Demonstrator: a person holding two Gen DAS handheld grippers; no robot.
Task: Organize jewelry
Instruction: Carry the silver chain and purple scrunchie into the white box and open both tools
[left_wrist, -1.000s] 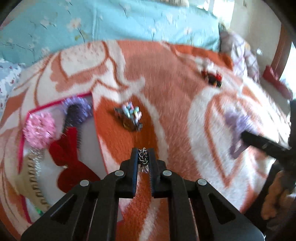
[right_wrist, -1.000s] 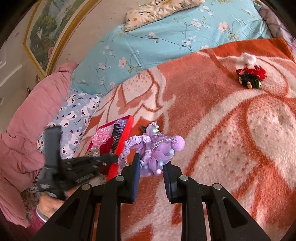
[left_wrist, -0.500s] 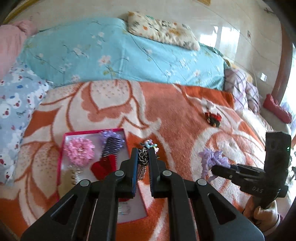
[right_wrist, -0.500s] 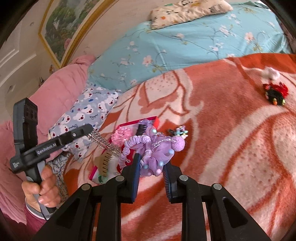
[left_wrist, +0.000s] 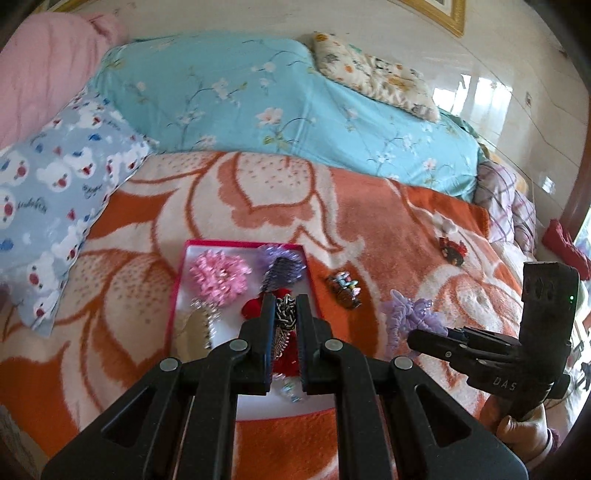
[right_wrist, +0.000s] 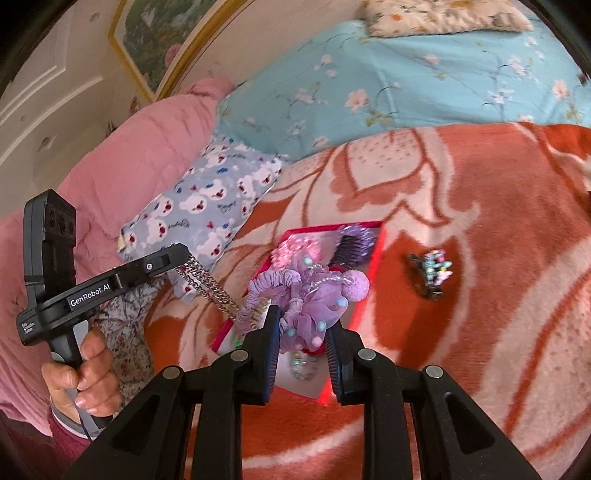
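My left gripper (left_wrist: 286, 308) is shut on a silver chain (left_wrist: 284, 317) that hangs from it above the pink-rimmed tray (left_wrist: 242, 243); the chain also shows in the right wrist view (right_wrist: 207, 284). My right gripper (right_wrist: 303, 330) is shut on a purple hair scrunchie (right_wrist: 314, 295), held above the tray's near right part (right_wrist: 373, 266). The tray holds a pink scrunchie (left_wrist: 219, 275), a purple comb clip (left_wrist: 282, 269), a red bow (left_wrist: 253, 308) and a pale comb (left_wrist: 195, 332).
A beaded dark clip (left_wrist: 345, 290) lies on the orange blanket (left_wrist: 369, 206) right of the tray, a red and black clip (left_wrist: 452, 251) farther right. A bear-print pillow (left_wrist: 55, 192), a blue floral quilt (left_wrist: 258, 92) and a pink quilt (right_wrist: 122, 155) lie behind.
Both grippers have risen and pulled back from the blanket with their items. The left one has swung over the tray; the right one has come closer to the tray.
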